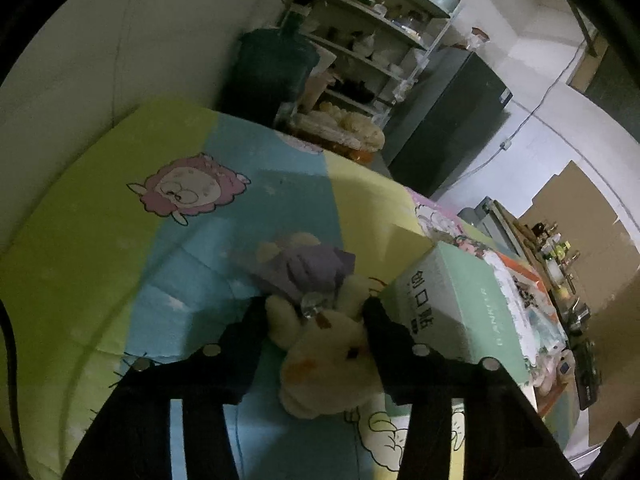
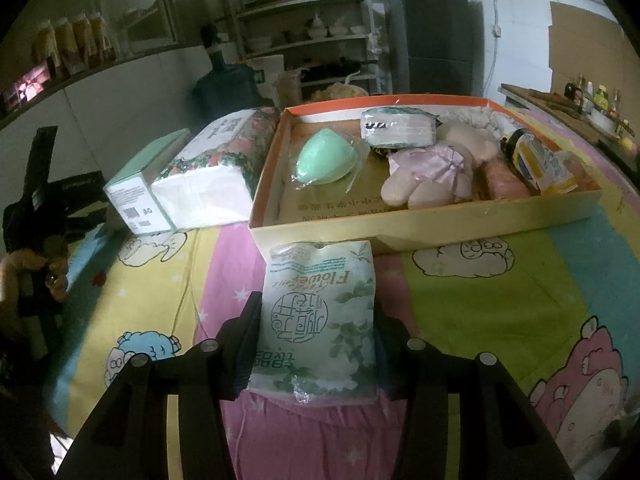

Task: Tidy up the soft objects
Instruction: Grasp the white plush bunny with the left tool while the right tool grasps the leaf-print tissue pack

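left tool [image 1: 316, 312] pinching plush toy [image 1: 324, 356]; right tool [image 2: 316, 316] pinching tissue pack [image 2: 320, 320], lengthwise toward box [image 2: 420, 228].

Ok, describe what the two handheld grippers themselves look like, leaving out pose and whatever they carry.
Both grippers are matte black. The left gripper and the right gripper each have two flat, tapering fingers mounted on slotted black brackets, with round silver bolt heads along the top. A dark cable curves past the left edge of the left wrist view. No sleeve or glove is visible.
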### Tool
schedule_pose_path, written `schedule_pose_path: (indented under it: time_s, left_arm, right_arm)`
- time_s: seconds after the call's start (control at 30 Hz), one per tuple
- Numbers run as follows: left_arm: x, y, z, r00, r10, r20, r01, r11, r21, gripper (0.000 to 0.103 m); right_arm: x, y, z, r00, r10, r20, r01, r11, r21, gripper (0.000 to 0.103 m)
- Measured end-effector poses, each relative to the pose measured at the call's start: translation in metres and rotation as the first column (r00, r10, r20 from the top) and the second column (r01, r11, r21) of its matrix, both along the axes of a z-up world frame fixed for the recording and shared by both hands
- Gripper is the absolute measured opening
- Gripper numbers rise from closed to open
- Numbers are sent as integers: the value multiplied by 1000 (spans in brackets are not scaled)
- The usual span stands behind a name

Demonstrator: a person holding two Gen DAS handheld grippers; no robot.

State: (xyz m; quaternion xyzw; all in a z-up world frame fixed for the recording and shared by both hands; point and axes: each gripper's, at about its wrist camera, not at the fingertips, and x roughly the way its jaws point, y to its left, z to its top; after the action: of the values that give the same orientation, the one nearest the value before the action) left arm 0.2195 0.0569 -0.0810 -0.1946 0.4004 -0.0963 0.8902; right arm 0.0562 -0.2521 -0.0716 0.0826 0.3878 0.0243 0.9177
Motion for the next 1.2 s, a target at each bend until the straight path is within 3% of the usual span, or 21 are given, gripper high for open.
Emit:
schedule_pose_path:
  time_s: [0.27, 0.53, 0.93, 1.2]
  left_arm:
    - [-20, 11, 15, 997, 39, 73, -39, 999, 8, 44]
    - [-67, 13, 52, 973, 47, 224, -59, 997, 49, 44]
    - [-113, -26, 93, 936, -74, 345, 51, 996, 74, 44]
    - [-128, -68, 104, 911, -167, 376, 138, 985, 104, 44]
  right_arm:
    - [-3, -5, 6, 1000, -11, 24, 10, 1000, 29, 49]
    - [-9, -4, 21, 997, -11, 78, 9, 1000, 27, 49]
    - [-27, 2, 52, 986, -5, 164, 4, 1000, 6, 49]
    - [-33, -4, 65, 980, -19, 198, 19, 1000, 5, 49]
